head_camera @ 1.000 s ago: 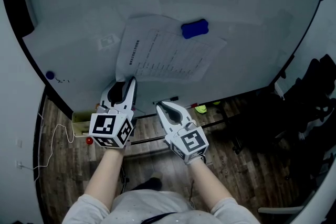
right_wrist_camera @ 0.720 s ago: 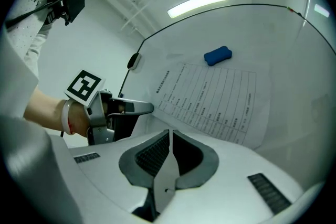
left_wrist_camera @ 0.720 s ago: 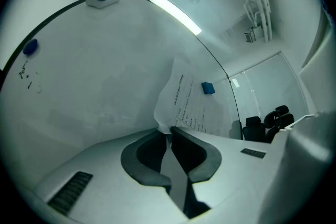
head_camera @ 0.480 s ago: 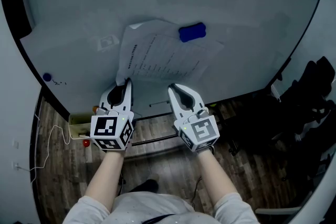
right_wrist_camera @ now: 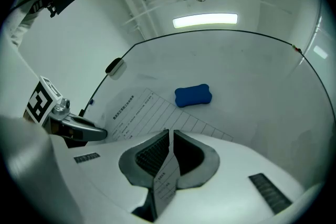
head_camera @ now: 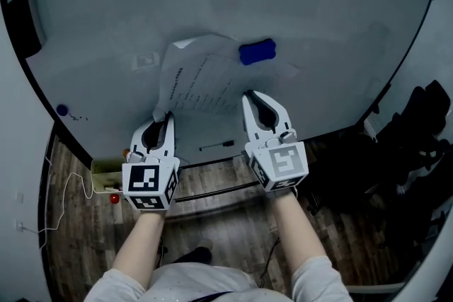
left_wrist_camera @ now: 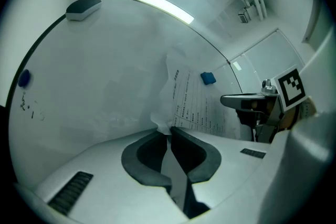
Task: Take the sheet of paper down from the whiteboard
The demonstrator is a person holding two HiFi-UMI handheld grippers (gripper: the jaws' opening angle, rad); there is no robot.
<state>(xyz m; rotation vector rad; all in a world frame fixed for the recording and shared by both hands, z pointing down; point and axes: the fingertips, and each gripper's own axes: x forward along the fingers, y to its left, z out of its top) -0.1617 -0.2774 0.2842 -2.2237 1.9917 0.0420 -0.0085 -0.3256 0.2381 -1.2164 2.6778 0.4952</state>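
The left gripper (head_camera: 164, 118) has its jaws almost closed on the lower left corner of the sheet of paper (head_camera: 205, 78), and the paper is a little crumpled just ahead of its tips. The right gripper (head_camera: 257, 97), beside it, holds the sheet's bottom edge between narrow jaws. Just above the right gripper's tips, a blue magnet (head_camera: 256, 51) pins the sheet to the whiteboard (head_camera: 333, 3).
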